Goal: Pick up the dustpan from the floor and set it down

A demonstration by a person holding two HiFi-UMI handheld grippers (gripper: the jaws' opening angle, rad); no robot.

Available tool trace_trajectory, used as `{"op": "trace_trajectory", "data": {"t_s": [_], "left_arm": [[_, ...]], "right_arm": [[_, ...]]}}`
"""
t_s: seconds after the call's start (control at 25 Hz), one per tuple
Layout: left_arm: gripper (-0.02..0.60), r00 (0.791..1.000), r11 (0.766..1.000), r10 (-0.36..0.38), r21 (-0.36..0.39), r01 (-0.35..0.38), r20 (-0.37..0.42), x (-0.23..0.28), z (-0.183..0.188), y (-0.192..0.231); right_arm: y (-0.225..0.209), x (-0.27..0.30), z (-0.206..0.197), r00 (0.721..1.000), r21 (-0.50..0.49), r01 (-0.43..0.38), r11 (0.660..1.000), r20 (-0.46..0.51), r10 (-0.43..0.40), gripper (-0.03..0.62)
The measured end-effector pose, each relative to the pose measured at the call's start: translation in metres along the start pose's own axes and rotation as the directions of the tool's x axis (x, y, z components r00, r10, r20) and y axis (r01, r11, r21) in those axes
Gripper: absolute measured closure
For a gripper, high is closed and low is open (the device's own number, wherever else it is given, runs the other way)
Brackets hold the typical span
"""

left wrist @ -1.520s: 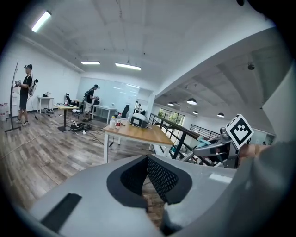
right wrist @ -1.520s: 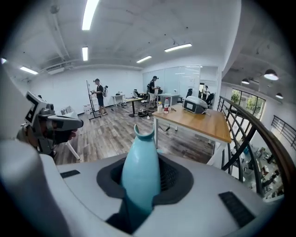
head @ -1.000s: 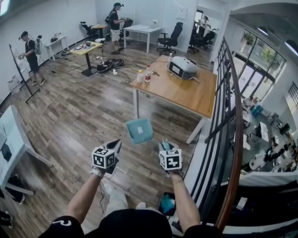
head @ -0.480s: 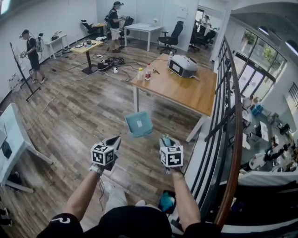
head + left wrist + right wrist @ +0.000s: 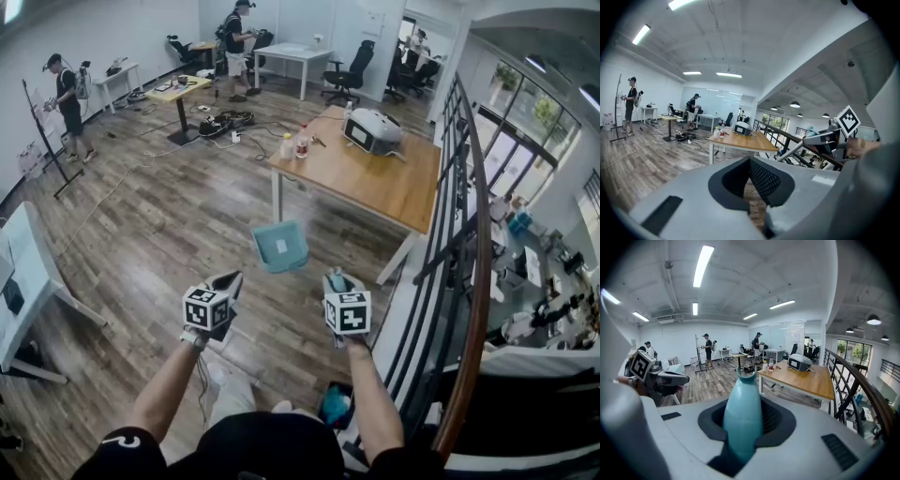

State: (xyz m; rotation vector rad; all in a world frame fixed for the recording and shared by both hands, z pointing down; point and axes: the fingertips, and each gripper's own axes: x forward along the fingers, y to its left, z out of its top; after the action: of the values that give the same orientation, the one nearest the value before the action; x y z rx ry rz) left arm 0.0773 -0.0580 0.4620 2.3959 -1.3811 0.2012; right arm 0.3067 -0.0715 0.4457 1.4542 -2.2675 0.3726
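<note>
Holding one tool in each hand, the person stands on a wooden floor (image 5: 141, 234) just beside a dark railing (image 5: 472, 216). The right gripper (image 5: 336, 280) is clamped on the handle (image 5: 742, 420) of the teal dustpan (image 5: 280, 246). In the right gripper view the rounded handle fills the gap between the two black pads and sticks out forward past them, ending in a small forked tip. In the head view the pan part is up in the air, off the floor, ahead of both tools and a little to the left of the right one. Its open side faces the camera, and a small white label shows inside it. The left gripper (image 5: 227, 283) is level with the right one and apart from the dustpan. In the left gripper view its jaws stand a little apart, with nothing between them; only the floor boards show through the gap. Beyond the dustpan is a wooden table (image 5: 375, 183) with a white machine (image 5: 372, 131) and some bottles (image 5: 292, 146) on it. Two other people (image 5: 64, 94) are well apart from it, far back in the room.
</note>
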Motion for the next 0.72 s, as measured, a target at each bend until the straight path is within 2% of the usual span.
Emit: {"op": "trace_trajectory", "data": {"t_s": [0.12,0.44,0.72], "left_arm": [[0.584,1.0,1.0,0.011,0.008,-0.011,-0.008,0.0,-0.006,0.009],[0.584,0.999,0.999,0.04,-0.031,-0.04,0.002,-0.007,-0.006,0.034],[0.584,0.997,0.995,0.07,-0.068,-0.071,-0.018,0.002,-0.02,0.08]], "right_arm": [[0.001,0.006,0.0,1.0,-0.004,0.003,1.0,0.012,-0.003,0.511],[0.01,0.033,-0.002,1.0,-0.001,-0.007,1.0,-0.017,0.007,0.511],[0.021,0.077,-0.005,0.999,-0.007,-0.011,1.0,-0.05,0.011,0.511]]}}
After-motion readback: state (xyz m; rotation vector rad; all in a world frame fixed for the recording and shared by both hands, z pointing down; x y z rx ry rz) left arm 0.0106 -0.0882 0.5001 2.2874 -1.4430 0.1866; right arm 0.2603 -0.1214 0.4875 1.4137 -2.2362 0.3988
